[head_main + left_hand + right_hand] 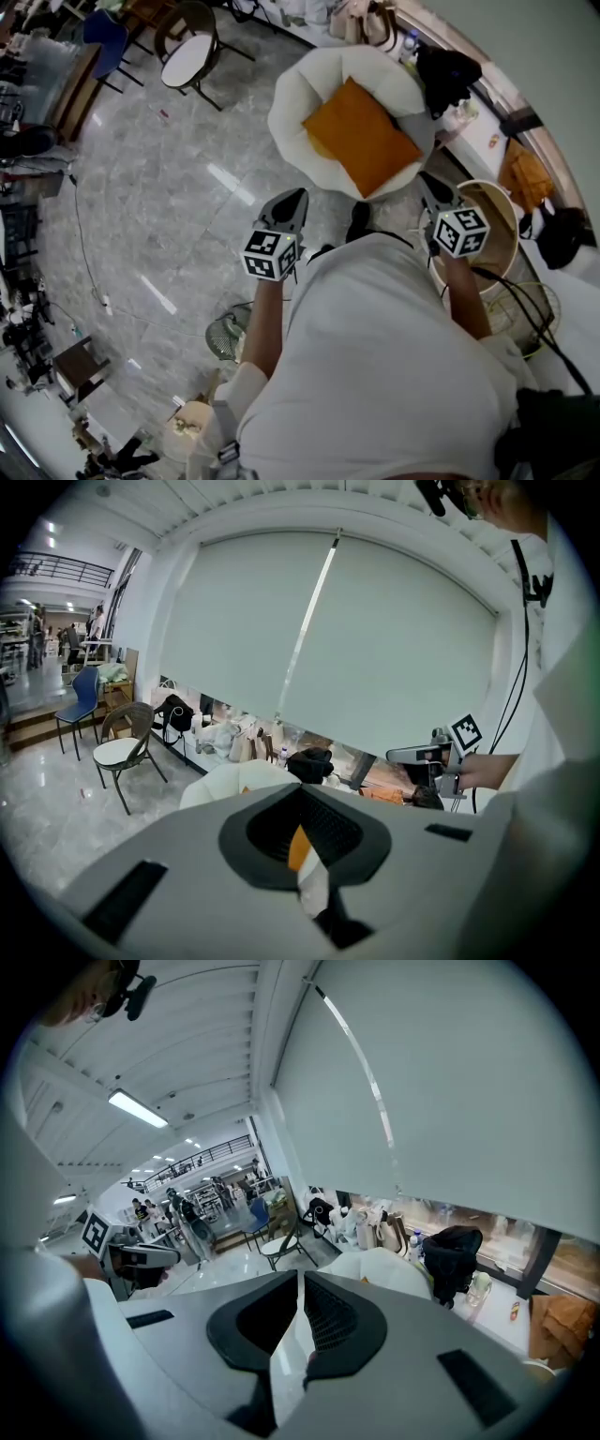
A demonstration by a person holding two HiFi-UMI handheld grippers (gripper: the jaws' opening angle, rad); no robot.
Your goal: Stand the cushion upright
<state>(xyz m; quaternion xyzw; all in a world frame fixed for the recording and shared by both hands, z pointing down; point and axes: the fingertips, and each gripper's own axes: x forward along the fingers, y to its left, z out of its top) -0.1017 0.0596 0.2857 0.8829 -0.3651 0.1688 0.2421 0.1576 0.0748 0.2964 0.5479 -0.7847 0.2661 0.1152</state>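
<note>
An orange cushion [364, 138] lies tilted in the seat of a round white armchair [289, 105] ahead of me in the head view. My left gripper [292, 197] is short of the chair's near left rim, shut and holding nothing. The right gripper [430, 185] hangs by the chair's near right side, also shut and empty. In the left gripper view the shut jaws [302, 825] point at the armchair [223, 786], with a sliver of the cushion [296, 847] showing through them. In the right gripper view the closed jaws [300, 1297] aim at the armchair [386, 1266].
A round wicker basket [500, 217] stands right of the right gripper. A black bag [446, 71] sits on the window ledge behind the armchair. A chair with a white seat [188, 58] and a blue chair [104, 32] stand far left. A small fan [225, 337] stands on the marble floor.
</note>
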